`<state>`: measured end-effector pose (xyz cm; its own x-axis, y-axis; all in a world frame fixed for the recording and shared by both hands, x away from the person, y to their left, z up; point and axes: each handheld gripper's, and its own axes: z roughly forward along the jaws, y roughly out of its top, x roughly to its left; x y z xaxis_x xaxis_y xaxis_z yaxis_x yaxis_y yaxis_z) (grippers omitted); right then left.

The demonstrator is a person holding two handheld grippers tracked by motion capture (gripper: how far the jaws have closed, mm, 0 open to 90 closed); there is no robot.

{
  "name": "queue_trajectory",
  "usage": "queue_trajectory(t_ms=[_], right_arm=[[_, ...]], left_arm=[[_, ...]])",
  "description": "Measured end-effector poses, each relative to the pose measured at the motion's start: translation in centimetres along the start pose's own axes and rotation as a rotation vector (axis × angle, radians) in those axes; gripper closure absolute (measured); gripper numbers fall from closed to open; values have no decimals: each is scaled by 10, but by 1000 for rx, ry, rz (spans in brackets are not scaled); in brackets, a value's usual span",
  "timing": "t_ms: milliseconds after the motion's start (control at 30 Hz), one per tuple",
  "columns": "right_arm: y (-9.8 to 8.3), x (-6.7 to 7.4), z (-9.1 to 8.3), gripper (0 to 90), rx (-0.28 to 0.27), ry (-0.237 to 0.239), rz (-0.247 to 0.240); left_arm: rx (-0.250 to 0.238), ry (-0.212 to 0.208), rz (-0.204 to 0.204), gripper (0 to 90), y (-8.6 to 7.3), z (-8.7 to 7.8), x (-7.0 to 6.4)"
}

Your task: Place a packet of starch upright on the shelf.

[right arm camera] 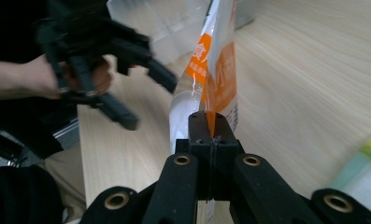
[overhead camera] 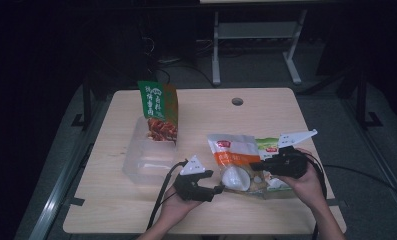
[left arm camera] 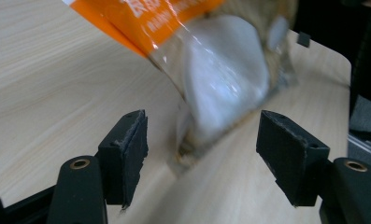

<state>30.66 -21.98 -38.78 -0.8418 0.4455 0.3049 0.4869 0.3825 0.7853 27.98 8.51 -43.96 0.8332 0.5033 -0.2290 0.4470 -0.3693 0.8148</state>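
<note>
Presently the orange-and-white plastic snack packet (overhead camera: 234,159) lies on the light wooden table (overhead camera: 266,107), right of the clear plastic container (overhead camera: 148,160), with a green-and-white packet (overhead camera: 269,146) just beside it on the far side. The right gripper (right arm camera: 210,126) has its fingers pressed together on the packet's thin edge — the film rises straight from between them in the right gripper view. The left gripper (left arm camera: 202,144) stands with fingers spread wide, the packet's clear lower end (left arm camera: 225,79) near and between them but not yet touched. A green upright pouch with red food print (overhead camera: 158,111) stands in the container's far end.

Judgement: the step in hand appears to be a second grip on the packet, so that both grippers can lift it toward the container. To do it well, the left gripper should advance until the sealed bottom edge sits fully between the pads, then close on the flat seam rather than the bulging contents — the film looks slippery. The right pinch should hold steady meanwhile, lest the packet twist.
</note>
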Motion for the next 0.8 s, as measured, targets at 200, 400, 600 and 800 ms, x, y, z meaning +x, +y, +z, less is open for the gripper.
queue_trajectory(t_ms=[200,400,600,800], right_arm=[[-1,5,6,897,40,-15,-35],[-3,5,14,896,64,-13,-32],[-4,5,20,895,81,-38,-14],[-5,1,27,892,86,-54,26]], left_arm=[[-19,-57,-64,499,2,16,16],[0,-67,-45,795,12,18,12],[-4,1,-21,877,11,12,8],[-11,55,-5,888,7,4,9]])
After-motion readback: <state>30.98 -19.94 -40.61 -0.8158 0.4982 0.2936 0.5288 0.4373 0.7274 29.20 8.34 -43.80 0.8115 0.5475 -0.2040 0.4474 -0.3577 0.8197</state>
